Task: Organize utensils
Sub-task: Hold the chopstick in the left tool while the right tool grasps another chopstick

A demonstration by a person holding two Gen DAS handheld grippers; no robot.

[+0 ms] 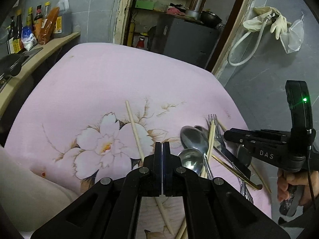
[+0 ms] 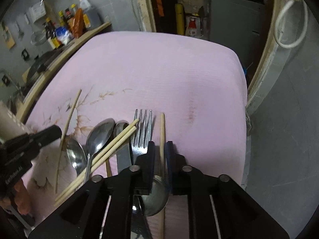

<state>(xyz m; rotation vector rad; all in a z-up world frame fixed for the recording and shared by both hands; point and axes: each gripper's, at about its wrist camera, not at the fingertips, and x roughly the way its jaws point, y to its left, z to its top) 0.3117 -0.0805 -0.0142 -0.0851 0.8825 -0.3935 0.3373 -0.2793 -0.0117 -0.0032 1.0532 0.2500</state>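
A pile of utensils lies on the pink floral cloth [image 2: 169, 69]: several spoons [image 2: 99, 135], a fork [image 2: 142, 127], a knife [image 2: 123, 155] and a pair of wooden chopsticks [image 2: 113, 149]. My right gripper [image 2: 159, 145] hangs over the pile's right side. Its jaws stand slightly apart around a single chopstick [image 2: 162, 123], with a gap on the left side, and another spoon [image 2: 156, 195] lies under them. My left gripper [image 1: 162, 145] is shut with nothing between its pads. A lone chopstick [image 1: 133, 123] runs on the cloth beneath it.
A counter with sauce bottles [image 1: 39, 25] runs along the left. Behind the table is a doorway with a grey cabinet [image 1: 179, 35]. Rubber gloves and a hose [image 1: 269, 20] hang on the right wall. A hand [image 1: 289, 183] holds the right gripper. The cloth's right edge [image 2: 242, 119] is close.
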